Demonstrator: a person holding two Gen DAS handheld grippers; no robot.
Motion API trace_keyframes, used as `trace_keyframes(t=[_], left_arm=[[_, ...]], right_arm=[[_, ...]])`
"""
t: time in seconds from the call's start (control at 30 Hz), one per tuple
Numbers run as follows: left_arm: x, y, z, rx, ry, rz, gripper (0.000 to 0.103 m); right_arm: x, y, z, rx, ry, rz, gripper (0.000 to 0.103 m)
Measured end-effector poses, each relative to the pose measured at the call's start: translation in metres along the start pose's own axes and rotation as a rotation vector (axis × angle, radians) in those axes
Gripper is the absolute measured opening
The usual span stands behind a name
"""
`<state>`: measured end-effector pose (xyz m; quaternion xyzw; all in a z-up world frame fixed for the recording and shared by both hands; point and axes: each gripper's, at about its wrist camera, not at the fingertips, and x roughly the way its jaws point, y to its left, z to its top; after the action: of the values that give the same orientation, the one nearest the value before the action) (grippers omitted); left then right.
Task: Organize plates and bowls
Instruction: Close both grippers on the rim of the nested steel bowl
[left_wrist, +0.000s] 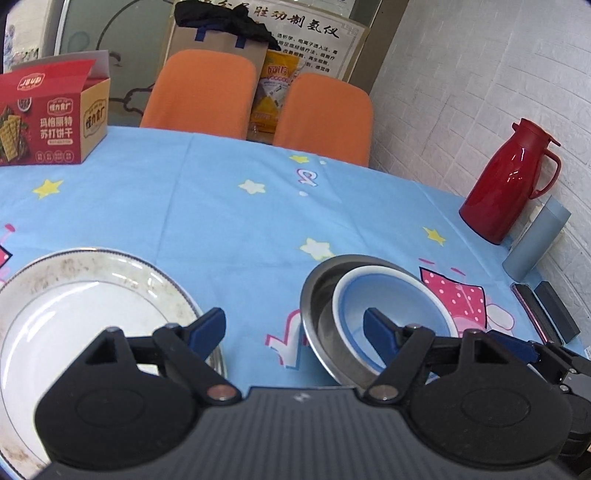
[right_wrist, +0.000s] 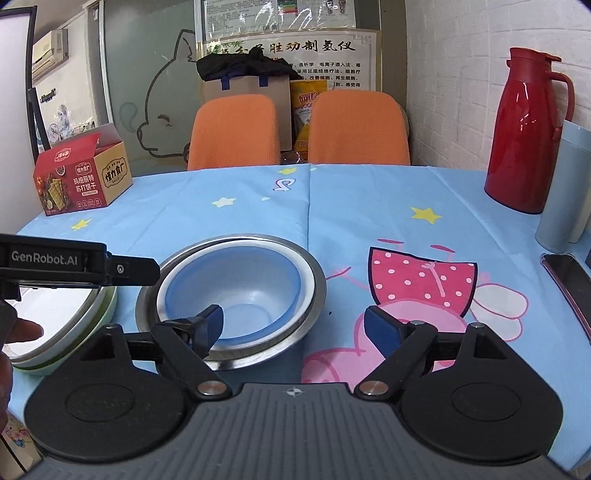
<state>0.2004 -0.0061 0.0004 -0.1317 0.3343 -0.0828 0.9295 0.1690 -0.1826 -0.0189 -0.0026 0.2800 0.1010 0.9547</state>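
Note:
A white plate (left_wrist: 74, 314) with a smudged rim lies at the near left of the table. A steel bowl (left_wrist: 321, 291) with a blue bowl (left_wrist: 399, 295) nested inside sits at the near right. My left gripper (left_wrist: 293, 328) is open over the bare cloth between them, holding nothing. In the right wrist view the steel bowl (right_wrist: 317, 280) and blue bowl (right_wrist: 251, 291) sit just ahead. My right gripper (right_wrist: 295, 326) is open, with its left finger over the blue bowl and the steel rim between the jaws, untouched. The white plate (right_wrist: 74, 314) rests on a green dish under the left gripper's finger (right_wrist: 136, 271).
The table wears a blue cartoon cloth (left_wrist: 221, 206). A red cracker box (left_wrist: 48, 122) stands far left; a red jug (left_wrist: 513, 184), a grey tumbler (left_wrist: 535, 240) and a phone (left_wrist: 532, 310) line the right edge by the wall. Two orange chairs (left_wrist: 199, 92) stand behind.

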Motion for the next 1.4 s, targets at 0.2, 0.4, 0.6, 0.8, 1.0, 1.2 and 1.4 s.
trace_keyframes(t=[0.2, 0.4, 0.6, 0.8, 1.0, 1.2, 1.4], left_arm=[[0.022, -0.008, 0.007, 0.035, 0.039, -0.004, 0.076], [0.048, -0.016, 0.013, 0.033, 0.099, -0.01, 0.076], [0.065, -0.023, 0.015, 0.1, 0.127, 0.028, 0.077], [0.071, -0.026, 0.023, 0.197, 0.146, -0.002, 0.076], [0.083, -0.013, 0.027, 0.211, 0.231, -0.117, 0.076], [0.084, -0.016, 0.022, 0.227, 0.212, -0.093, 0.076], [0.084, -0.017, 0.019, 0.231, 0.201, -0.048, 0.076]], right_arm=[[0.02, -0.004, 0.005, 0.005, 0.025, 0.004, 0.103], [0.037, -0.008, 0.003, 0.019, 0.056, 0.015, 0.103], [0.049, -0.007, 0.002, 0.018, 0.088, 0.029, 0.103], [0.057, -0.005, 0.002, 0.035, 0.096, 0.051, 0.103], [0.058, -0.002, 0.001, 0.025, 0.091, 0.043, 0.103], [0.061, 0.001, 0.002, 0.026, 0.096, 0.034, 0.103], [0.055, -0.003, 0.002, 0.051, 0.085, 0.029, 0.103]])
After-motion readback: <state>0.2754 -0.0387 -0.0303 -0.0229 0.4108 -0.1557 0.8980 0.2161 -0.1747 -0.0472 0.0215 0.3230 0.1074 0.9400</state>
